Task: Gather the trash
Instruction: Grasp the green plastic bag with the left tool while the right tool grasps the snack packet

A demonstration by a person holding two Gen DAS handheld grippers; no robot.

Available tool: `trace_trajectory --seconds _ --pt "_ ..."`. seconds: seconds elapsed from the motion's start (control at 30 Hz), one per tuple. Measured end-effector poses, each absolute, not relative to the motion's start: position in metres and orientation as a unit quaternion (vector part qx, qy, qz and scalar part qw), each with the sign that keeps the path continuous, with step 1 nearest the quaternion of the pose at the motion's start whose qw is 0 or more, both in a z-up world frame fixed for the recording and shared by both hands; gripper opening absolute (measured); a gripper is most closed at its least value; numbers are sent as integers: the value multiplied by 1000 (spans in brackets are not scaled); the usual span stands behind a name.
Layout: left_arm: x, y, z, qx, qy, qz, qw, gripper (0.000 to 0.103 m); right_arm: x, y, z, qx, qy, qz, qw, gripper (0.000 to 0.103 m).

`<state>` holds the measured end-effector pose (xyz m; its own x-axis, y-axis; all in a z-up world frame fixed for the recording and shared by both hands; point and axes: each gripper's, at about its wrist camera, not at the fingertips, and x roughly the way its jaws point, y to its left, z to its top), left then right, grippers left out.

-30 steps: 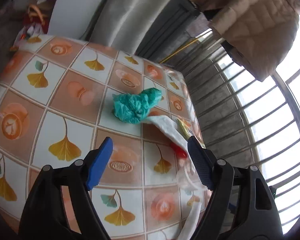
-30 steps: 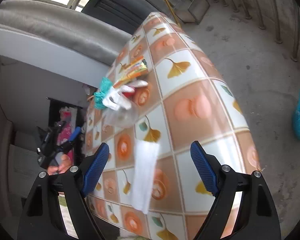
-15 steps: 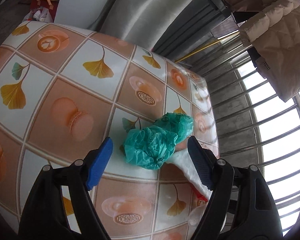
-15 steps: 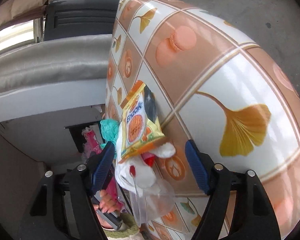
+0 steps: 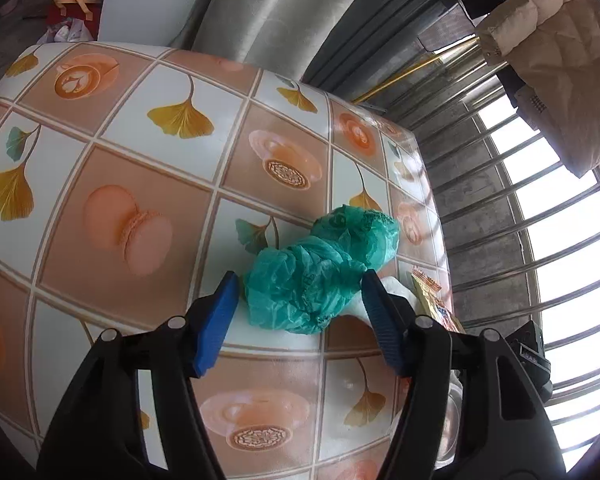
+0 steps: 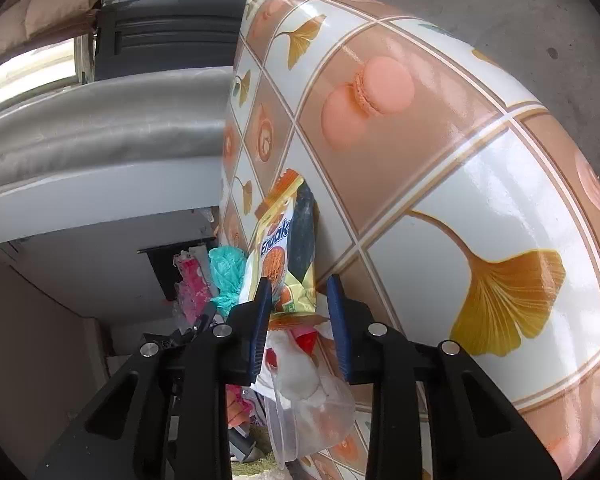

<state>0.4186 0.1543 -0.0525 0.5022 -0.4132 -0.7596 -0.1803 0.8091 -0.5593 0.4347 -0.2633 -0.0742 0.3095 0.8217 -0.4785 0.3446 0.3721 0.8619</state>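
Both grabs under way, nothing collected yet: left gripper (image 5: 296, 300) closing around the green bag (image 5: 316, 276), right gripper (image 6: 296, 308) closing around the snack wrapper (image 6: 288, 256); other litter remains on the table (image 5: 140, 160).

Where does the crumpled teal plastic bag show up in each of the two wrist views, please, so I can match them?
Left wrist view: the teal plastic bag lies centre, between the closing jaws of the left gripper.
Right wrist view: the same bag peeks out left of centre, behind the snack wrapper, on which the right gripper is closing.
Shared landmark: the snack wrapper, at the bag's right in the left view.
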Motion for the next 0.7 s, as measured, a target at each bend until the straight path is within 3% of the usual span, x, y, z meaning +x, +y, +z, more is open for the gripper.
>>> trace_trajectory --seconds 0.33,0.37,0.4,0.7 --pt "408 144 -56 -296 498 -91 810 34 430 -272 -57 531 531 213 626 13" --pt "406 144 -54 -297 495 -93 811 31 430 -274 -55 532 527 216 626 12" --pt "405 145 -52 -295 493 -95 813 16 429 -275 -53 533 524 219 627 12" --pt "387 147 -29 -279 463 -110 834 10 422 -282 -35 543 498 242 631 10"
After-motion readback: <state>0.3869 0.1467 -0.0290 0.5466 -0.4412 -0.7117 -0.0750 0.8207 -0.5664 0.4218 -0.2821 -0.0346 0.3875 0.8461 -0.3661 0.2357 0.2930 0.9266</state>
